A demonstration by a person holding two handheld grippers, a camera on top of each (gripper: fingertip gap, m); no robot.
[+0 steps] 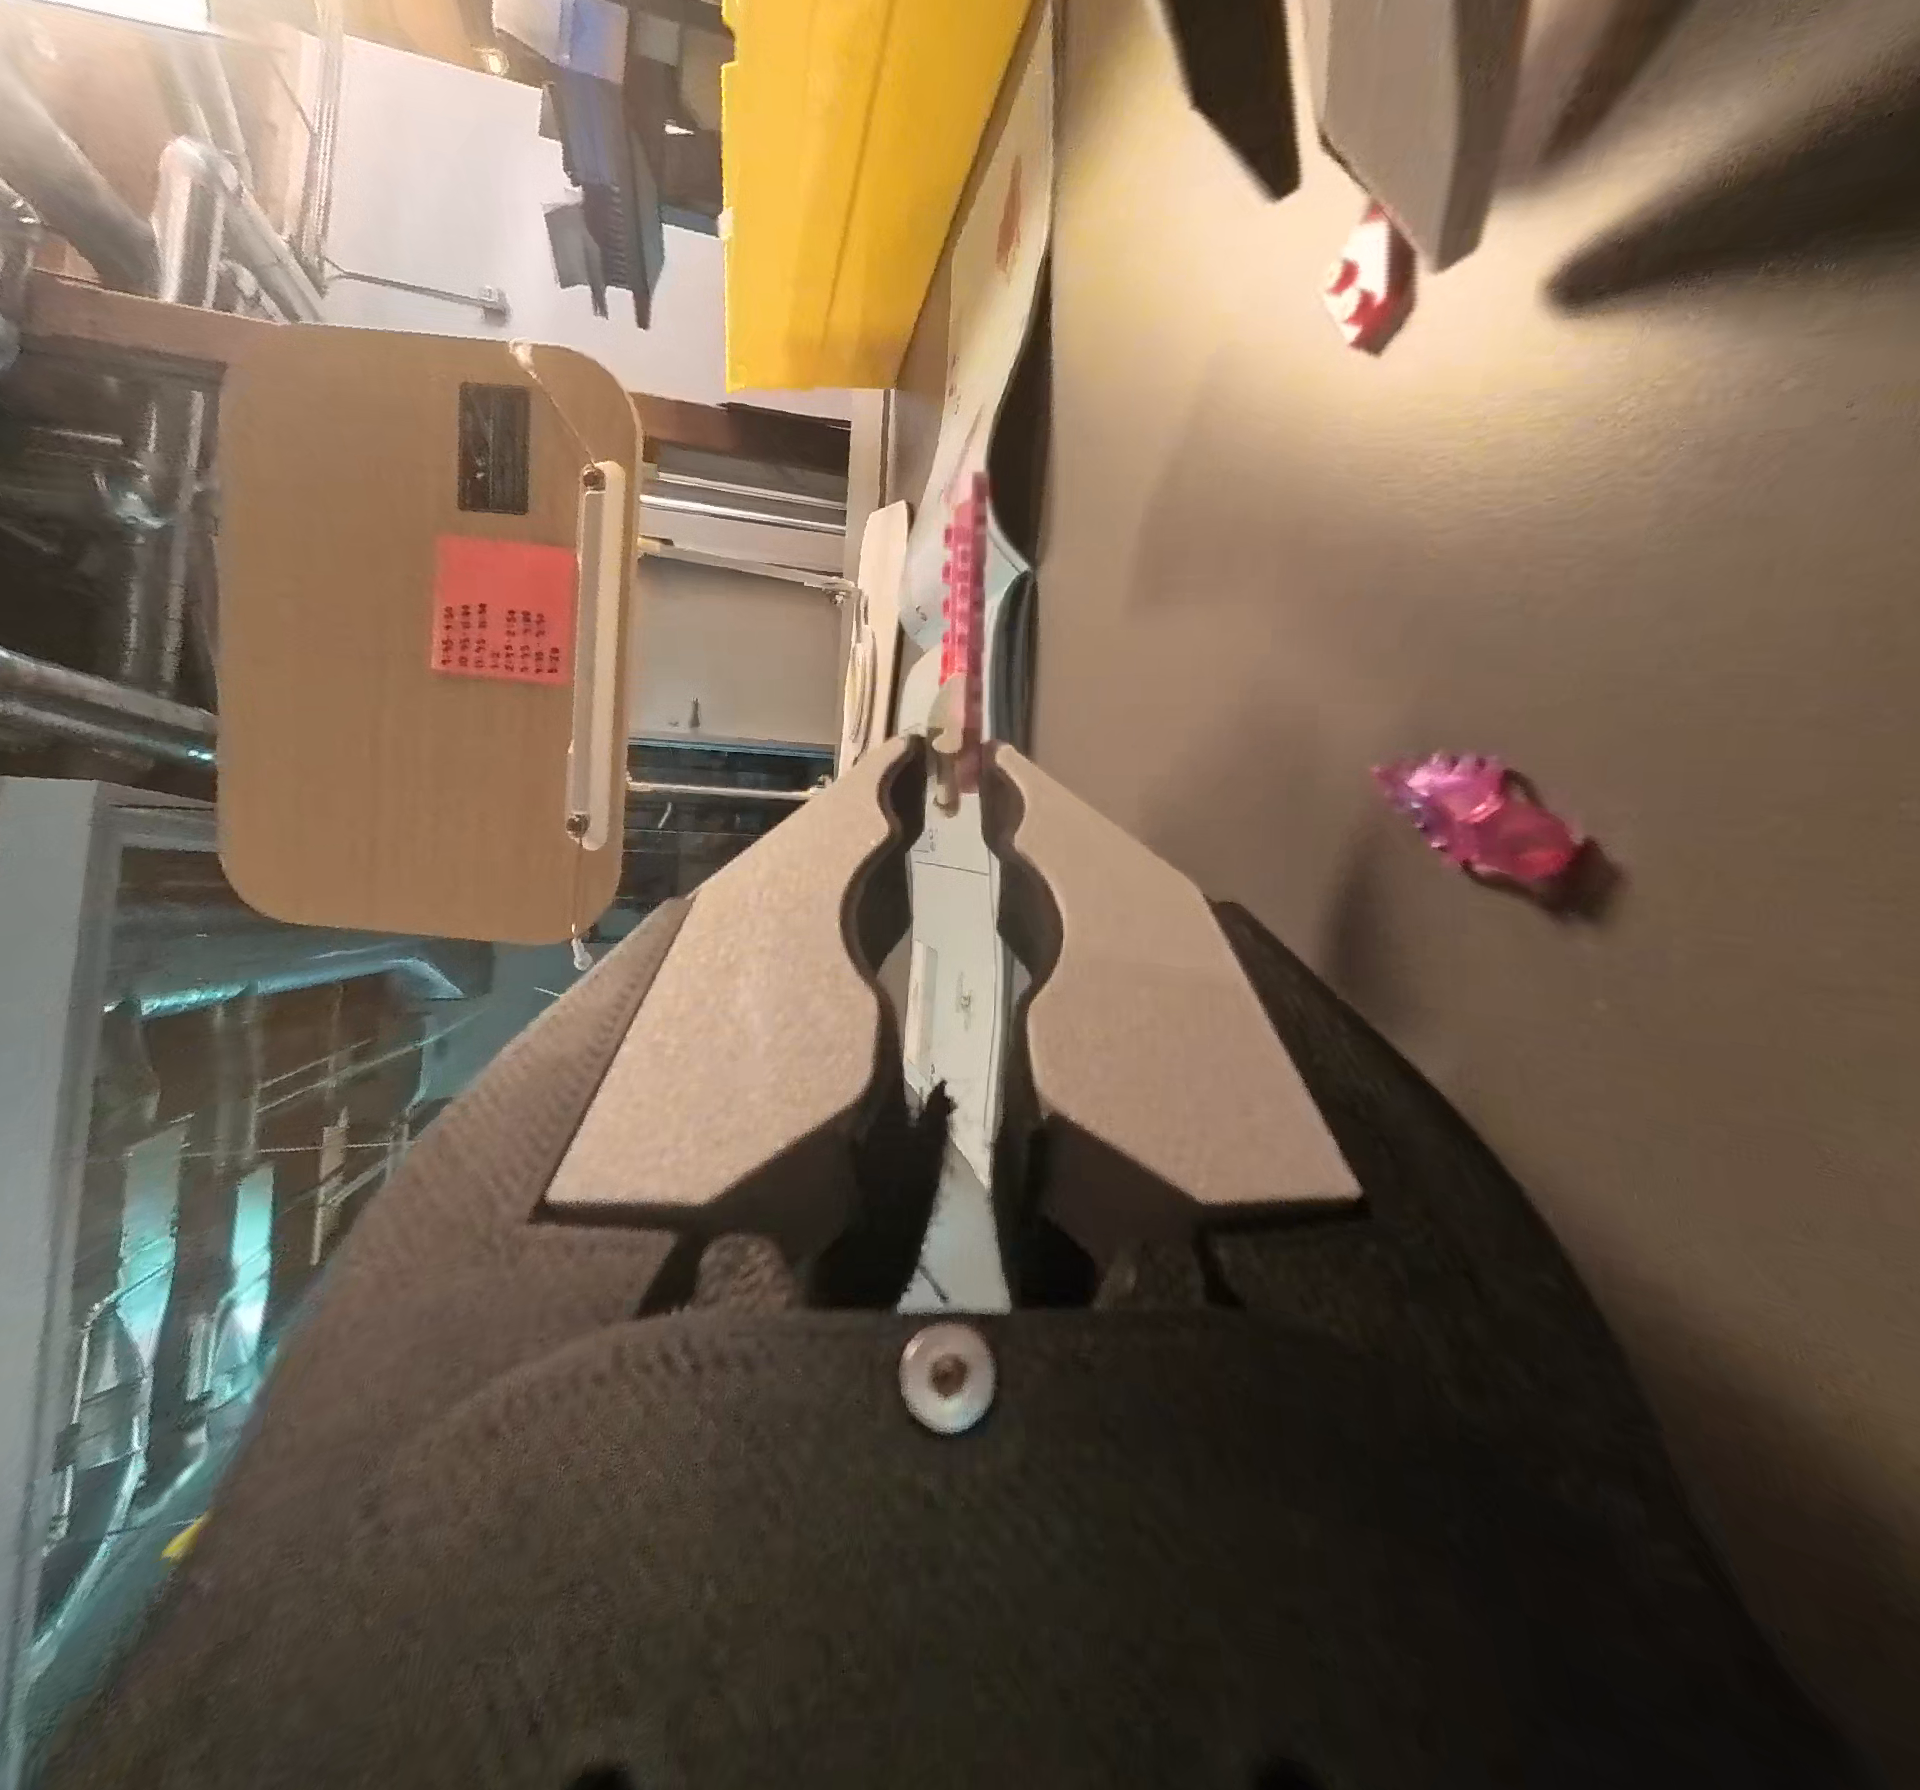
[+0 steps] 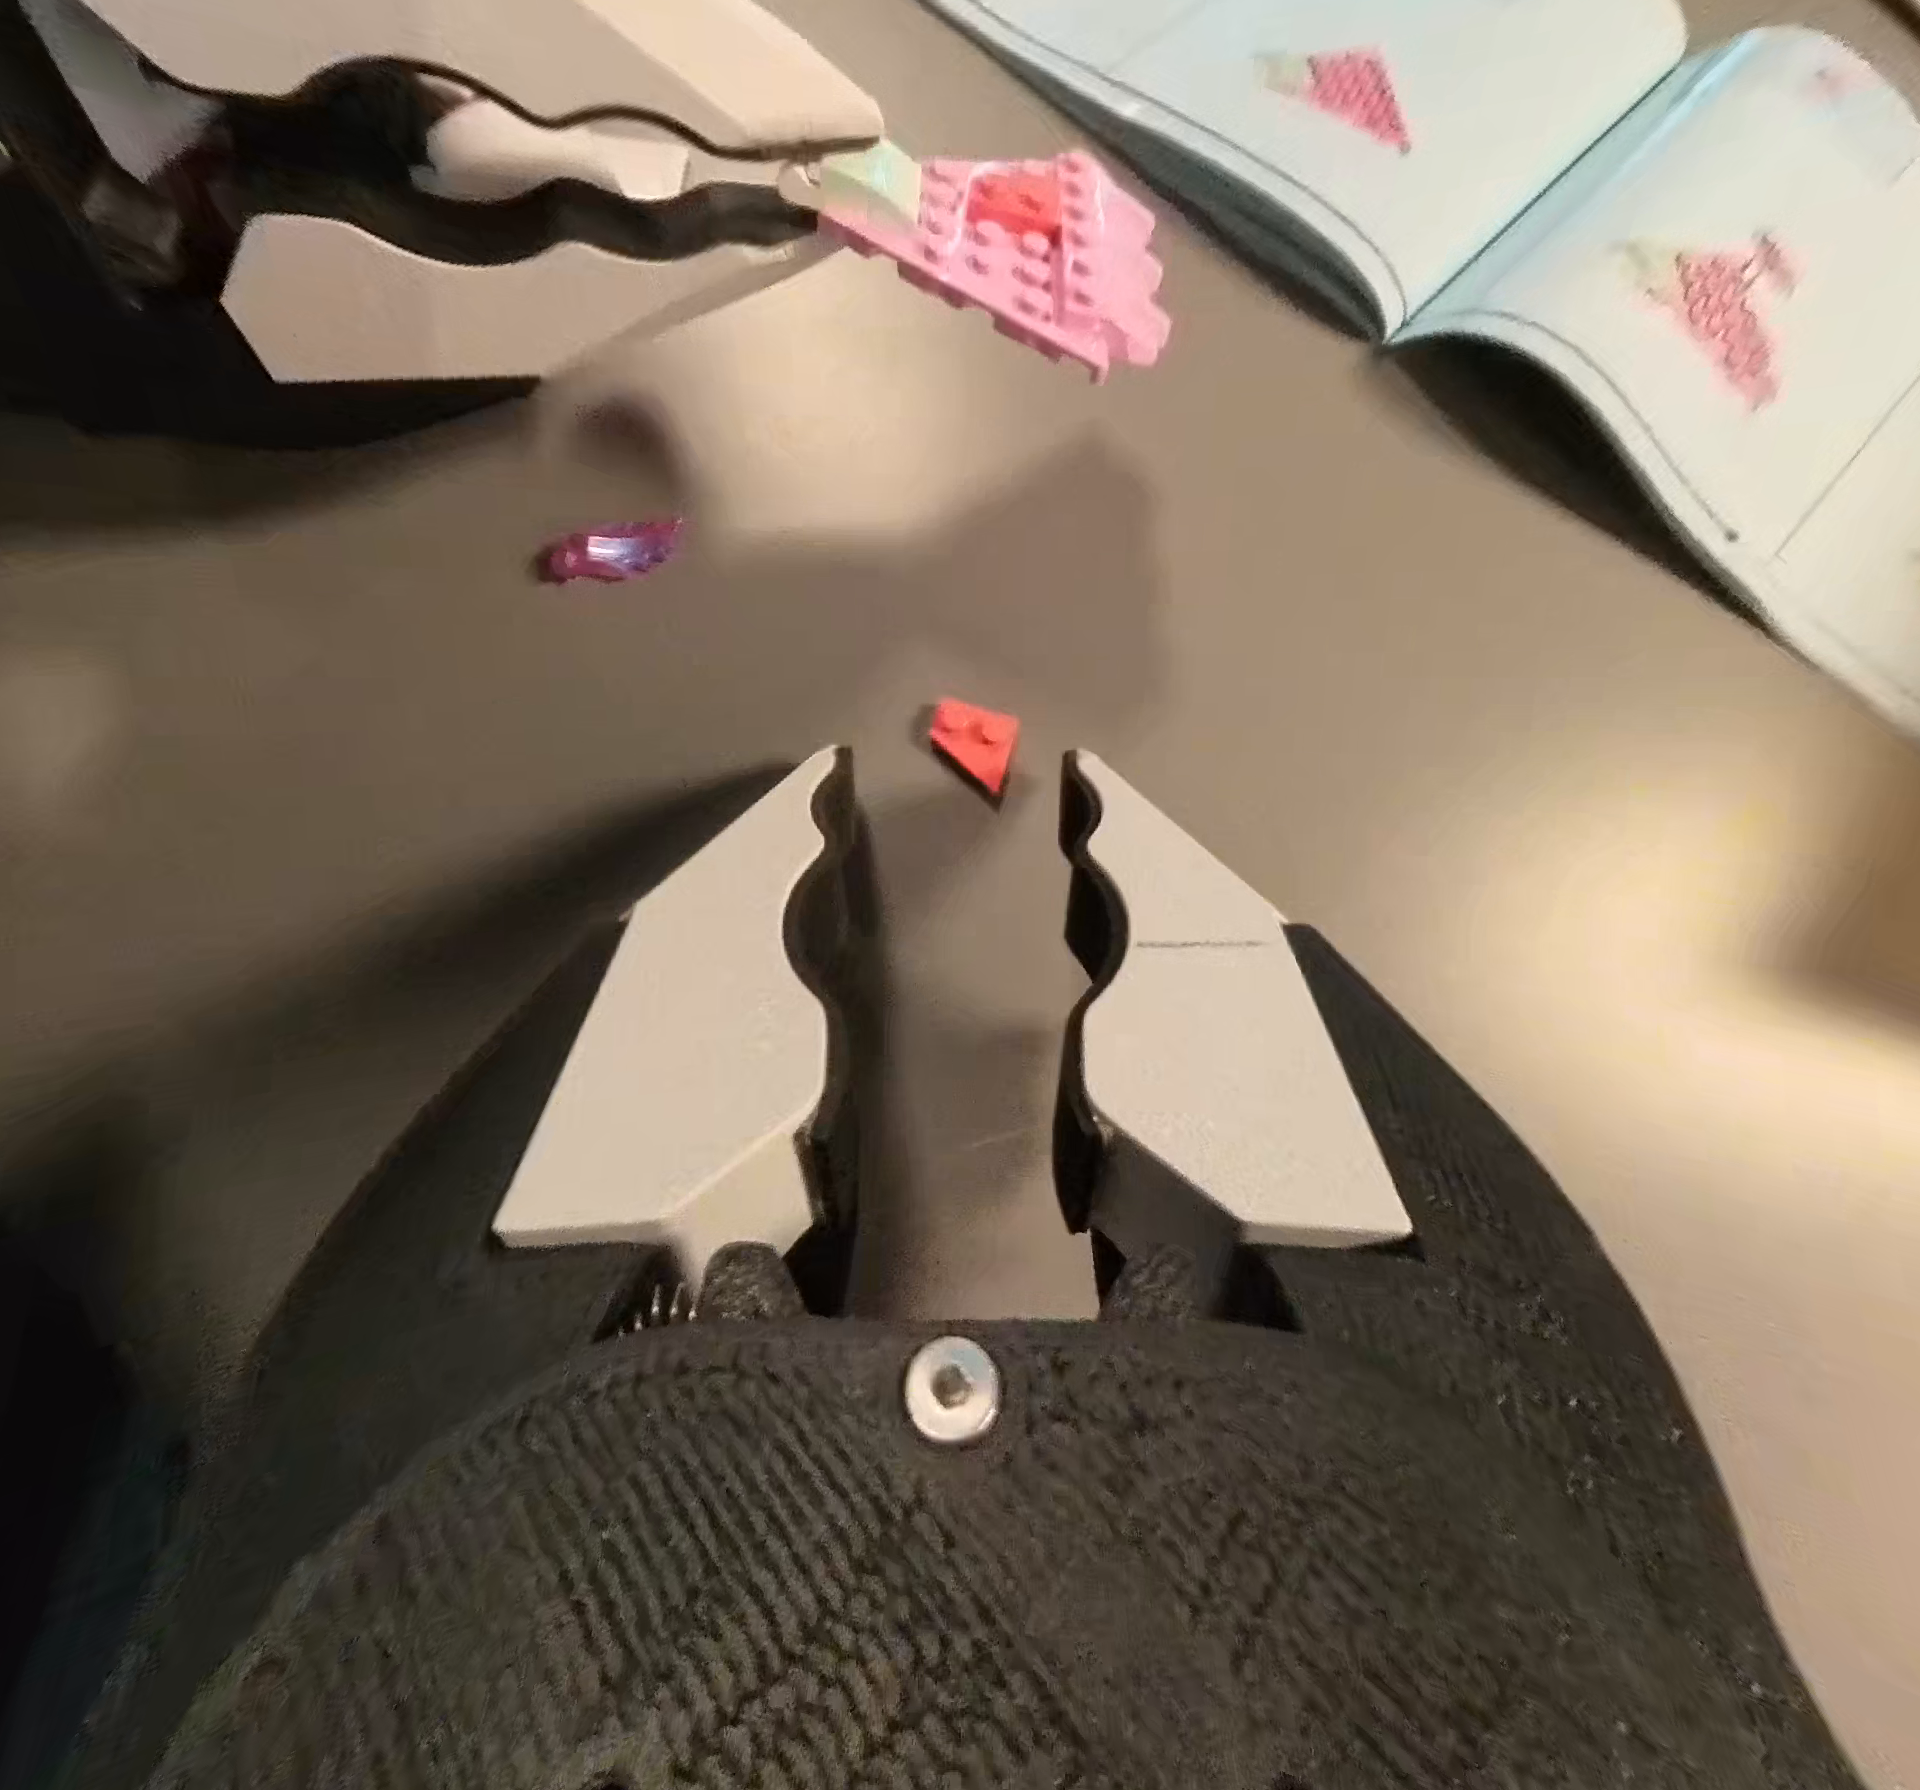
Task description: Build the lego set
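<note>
**Over the grey table: one gripper pinching, one gaping**

Across the grey table we see an open booklet lying at the far right. Left of the booklet, raised off the table, our left gripper pinches the pale tip of a pink brick assembly, its fingers nearly together and pressing on it. Nearer us than the booklet, our right gripper stands wide apart with nothing in its grasp. A small red brick lies on the table just beyond its fingertips. Farther left of the booklet rests a translucent magenta piece.
</note>
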